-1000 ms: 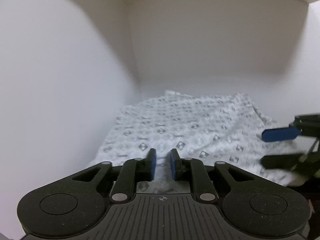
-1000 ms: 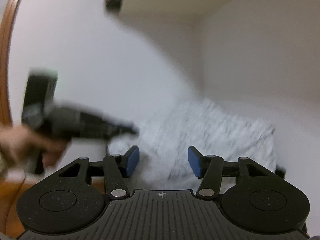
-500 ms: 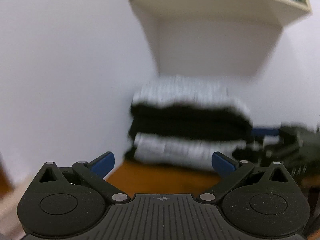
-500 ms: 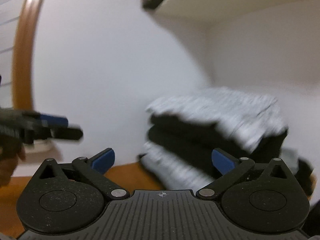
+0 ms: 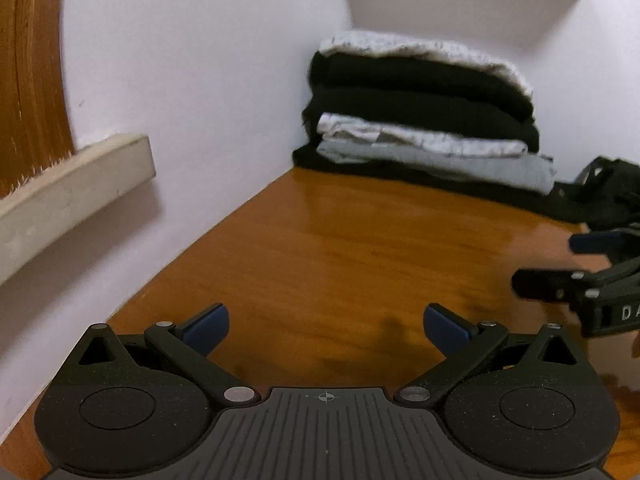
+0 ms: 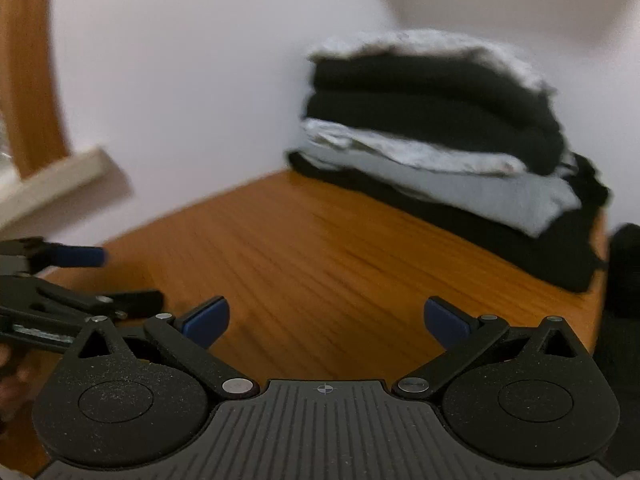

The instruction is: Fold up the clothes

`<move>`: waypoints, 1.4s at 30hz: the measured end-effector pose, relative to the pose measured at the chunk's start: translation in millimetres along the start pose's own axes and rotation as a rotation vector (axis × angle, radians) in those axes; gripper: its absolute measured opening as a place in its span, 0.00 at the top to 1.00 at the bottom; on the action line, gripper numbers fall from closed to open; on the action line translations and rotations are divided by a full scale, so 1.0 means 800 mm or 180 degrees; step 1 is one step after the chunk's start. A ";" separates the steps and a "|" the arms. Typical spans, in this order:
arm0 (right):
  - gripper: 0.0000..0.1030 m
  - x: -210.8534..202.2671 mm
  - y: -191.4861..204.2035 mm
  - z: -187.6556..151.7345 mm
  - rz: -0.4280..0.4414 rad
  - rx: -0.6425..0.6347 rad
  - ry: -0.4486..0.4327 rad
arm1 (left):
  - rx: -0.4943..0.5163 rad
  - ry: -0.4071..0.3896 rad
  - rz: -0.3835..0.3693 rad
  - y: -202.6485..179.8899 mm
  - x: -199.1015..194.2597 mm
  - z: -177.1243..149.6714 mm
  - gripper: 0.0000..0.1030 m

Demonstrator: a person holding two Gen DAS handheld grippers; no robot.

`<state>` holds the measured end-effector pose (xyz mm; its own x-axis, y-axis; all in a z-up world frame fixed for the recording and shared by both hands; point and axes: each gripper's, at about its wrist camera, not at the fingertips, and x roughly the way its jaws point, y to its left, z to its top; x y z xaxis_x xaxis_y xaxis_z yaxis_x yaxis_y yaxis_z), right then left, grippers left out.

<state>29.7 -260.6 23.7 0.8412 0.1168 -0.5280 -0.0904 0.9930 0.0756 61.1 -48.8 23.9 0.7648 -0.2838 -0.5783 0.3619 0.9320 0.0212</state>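
Note:
A stack of folded clothes (image 5: pixel 420 120) sits in the far corner of the wooden table (image 5: pixel 340 248), with black, grey and white patterned layers; the white patterned garment (image 5: pixel 420 46) lies on top. The stack also shows in the right wrist view (image 6: pixel 432 136). My left gripper (image 5: pixel 326 328) is open and empty, low over the table, well short of the stack. My right gripper (image 6: pixel 326 320) is open and empty too. Each gripper shows in the other's view: the right one (image 5: pixel 560 264) at the right edge, the left one (image 6: pixel 100 276) at the left edge.
White walls close in the left and back of the table. A beige ledge (image 5: pixel 72 188) juts from the left wall. A dark crumpled item (image 5: pixel 600 192) lies right of the stack. A wooden frame (image 5: pixel 32 72) stands at far left.
A second ago my left gripper was shut on the white patterned garment atop the stack. It let go and opened; both grippers pulled back and down to the table.

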 end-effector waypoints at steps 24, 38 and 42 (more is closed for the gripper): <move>0.00 -0.001 0.046 -0.032 -0.0741 0.0337 0.0343 | -0.0031 0.0305 0.0044 0.008 0.007 0.008 0.00; 0.00 0.001 0.042 -0.029 -0.0840 0.0434 0.0326 | -0.0031 0.0308 0.0047 0.007 0.009 0.009 0.00; 0.00 0.001 0.042 -0.029 -0.0889 0.0460 0.0325 | -0.0033 0.0307 0.0049 0.007 0.009 0.009 0.00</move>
<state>14.9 -226.9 5.8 0.7645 -0.1514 -0.6266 0.2188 0.9753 0.0313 72.4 -47.3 25.5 0.7153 -0.2471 -0.6537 0.3446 0.9385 0.0224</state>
